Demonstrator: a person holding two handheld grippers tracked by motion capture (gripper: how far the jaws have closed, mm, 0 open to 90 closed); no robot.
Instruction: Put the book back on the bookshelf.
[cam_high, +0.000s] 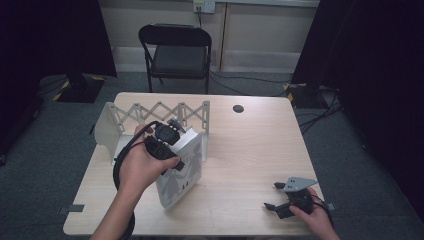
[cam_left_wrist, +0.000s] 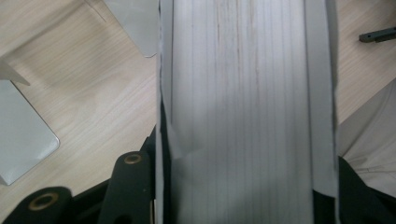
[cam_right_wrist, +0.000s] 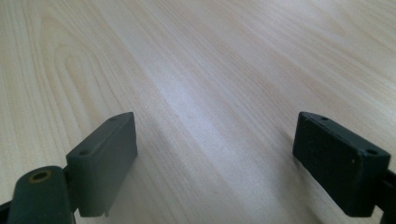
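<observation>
White book: thick white book (cam_high: 182, 172) with dark figures on its cover, standing upright on its lower edge, a bit left of the middle of the surface (cam_high: 250, 145). Page block faces up in my left gripper view (cam_left_wrist: 243, 107), covers either side.
Left hand-held gripper: my left hand-held gripper (cam_high: 167, 145) comes down on the book's top edge and pinches it across its thickness, jaws tight on both covers. My left hand (cam_high: 142, 167) is wrapped round it.
Right hand-held gripper: my right hand-held gripper (cam_high: 275, 197) sits low at the near right corner of the surface, well apart from the book. Jaws spread wide with just bare wood between them (cam_right_wrist: 215, 154).
Rack: white folding rack (cam_high: 150, 117) with a zigzag lattice back, just left of and behind the book. One of its grey panels shows at the left in my left gripper view (cam_left_wrist: 21, 135).
Background: black folding chair (cam_high: 177, 52) on the far side of the surface, on grey carpet.
</observation>
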